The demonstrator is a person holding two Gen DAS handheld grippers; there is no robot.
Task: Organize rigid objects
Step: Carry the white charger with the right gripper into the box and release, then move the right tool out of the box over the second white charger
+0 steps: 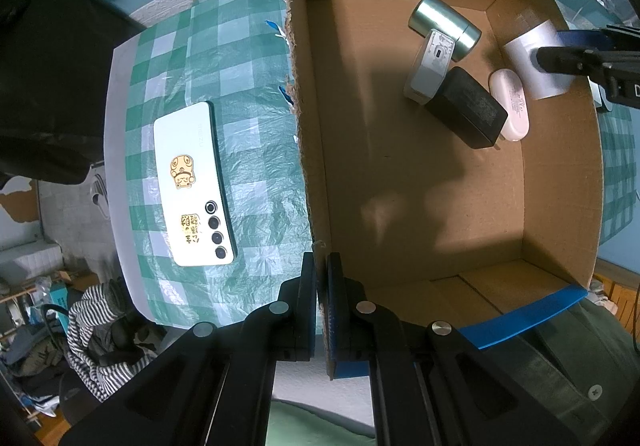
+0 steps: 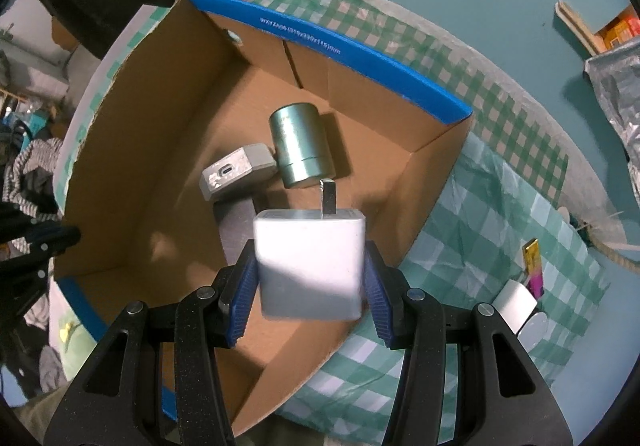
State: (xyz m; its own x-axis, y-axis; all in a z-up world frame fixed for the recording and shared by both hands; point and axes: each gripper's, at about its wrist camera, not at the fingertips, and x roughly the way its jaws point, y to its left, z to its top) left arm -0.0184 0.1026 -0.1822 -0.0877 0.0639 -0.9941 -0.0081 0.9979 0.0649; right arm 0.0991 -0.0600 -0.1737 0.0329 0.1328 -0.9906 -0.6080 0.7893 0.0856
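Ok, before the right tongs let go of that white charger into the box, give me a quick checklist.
1. Right tongs clamp the white charger on both sides: ok.
2. Charger is over the cardboard box interior: ok.
3. Left tongs pinch the box wall, steadying it: ok.
4. Drop spot is free: not ok; the black adapter and pink case lie close.
5. Charger's height above the box floor: cannot tell.
6. White phone is still outside, on the checked cloth: ok.

The white charger (image 2: 310, 266) hides most of the black adapter (image 2: 236, 221) — the pink case is unseen there
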